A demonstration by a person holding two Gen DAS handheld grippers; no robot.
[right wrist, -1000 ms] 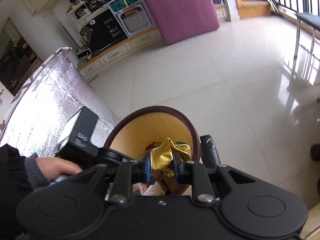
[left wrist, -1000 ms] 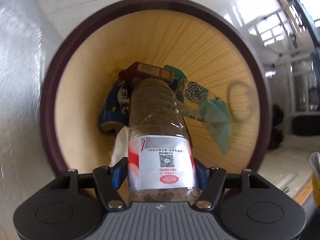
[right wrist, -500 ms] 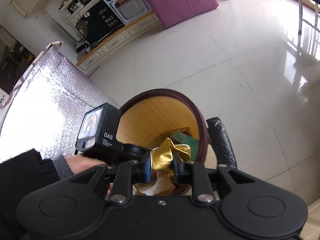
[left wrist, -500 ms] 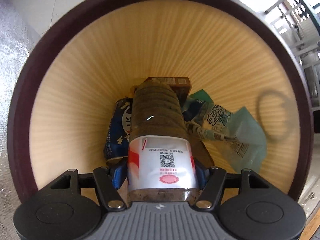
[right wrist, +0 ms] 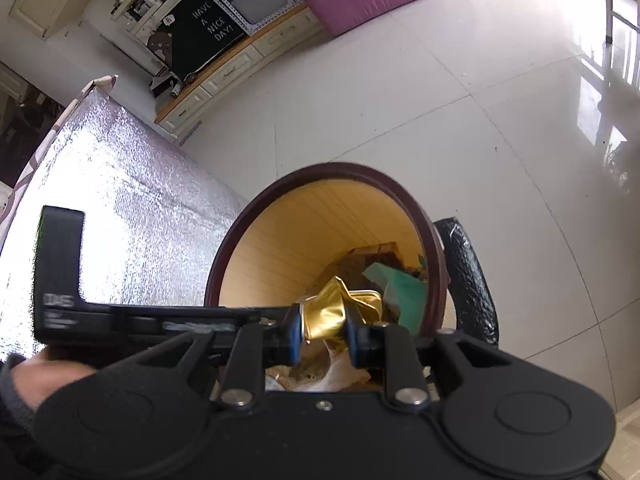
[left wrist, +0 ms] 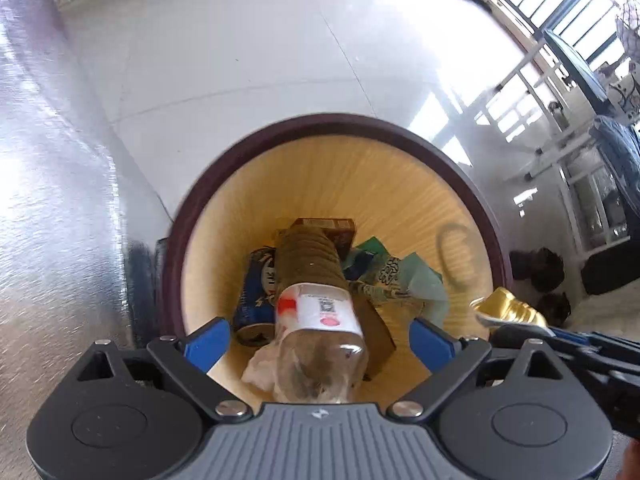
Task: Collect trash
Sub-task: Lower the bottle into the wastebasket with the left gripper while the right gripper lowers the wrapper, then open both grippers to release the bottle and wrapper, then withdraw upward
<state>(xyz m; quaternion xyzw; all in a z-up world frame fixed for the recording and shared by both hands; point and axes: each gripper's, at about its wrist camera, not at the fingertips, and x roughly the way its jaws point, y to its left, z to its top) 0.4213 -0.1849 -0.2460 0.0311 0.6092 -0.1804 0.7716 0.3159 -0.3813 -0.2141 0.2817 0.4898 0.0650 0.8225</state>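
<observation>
While left gripper [left wrist: 320,338] gapes | bottle [left wrist: 316,304] base cropped in bin [left wrist: 472,184] | right gripper [right wrist: 320,330] clamps gold wrapper [right wrist: 332,314]

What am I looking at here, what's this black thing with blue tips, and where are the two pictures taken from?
Those are two handheld grabbers, one in each of a person's hands, each with a camera looking along its fingers. In the left view, the left gripper is open above a bin; a bottle lies in there on a blue can and wrappers. In the right view, the right gripper pinches a crumpled gold wrapper over the same bin. The floor around it is white tile.
</observation>
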